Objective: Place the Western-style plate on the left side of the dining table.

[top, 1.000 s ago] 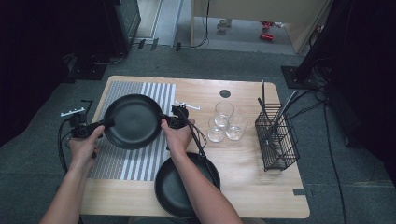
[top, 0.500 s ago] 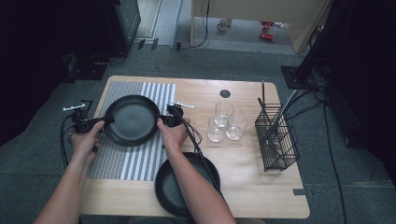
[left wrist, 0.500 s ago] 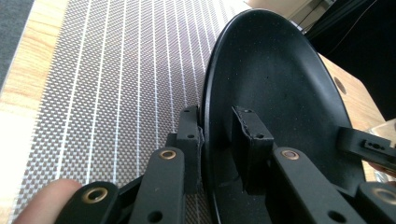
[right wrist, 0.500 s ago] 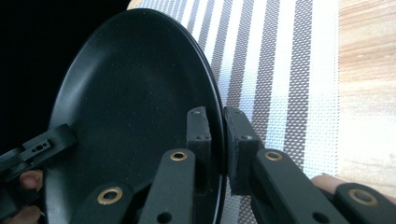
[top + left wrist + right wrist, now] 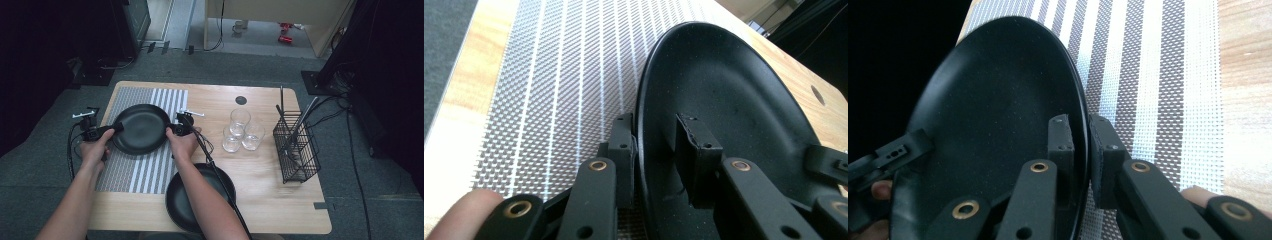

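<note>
High view: both hand-held grippers carry one black plate (image 5: 141,128) over the striped placemat (image 5: 131,172).
Left hand-held gripper (image 5: 116,128) and right hand-held gripper (image 5: 171,128) clamp opposite rims, keeping it level; the left grip seems looser.

The plate (image 5: 141,128) is matt black with a faint speckle. The mat (image 5: 150,172) under it has grey and white stripes in an open weave. The table (image 5: 270,195) is pale wood. A second plate (image 5: 186,210) is black too. The glasses (image 5: 242,131) are clear. The basket (image 5: 295,147) is black wire. Both grippers' jaws are black with brass-coloured rivets.
</note>
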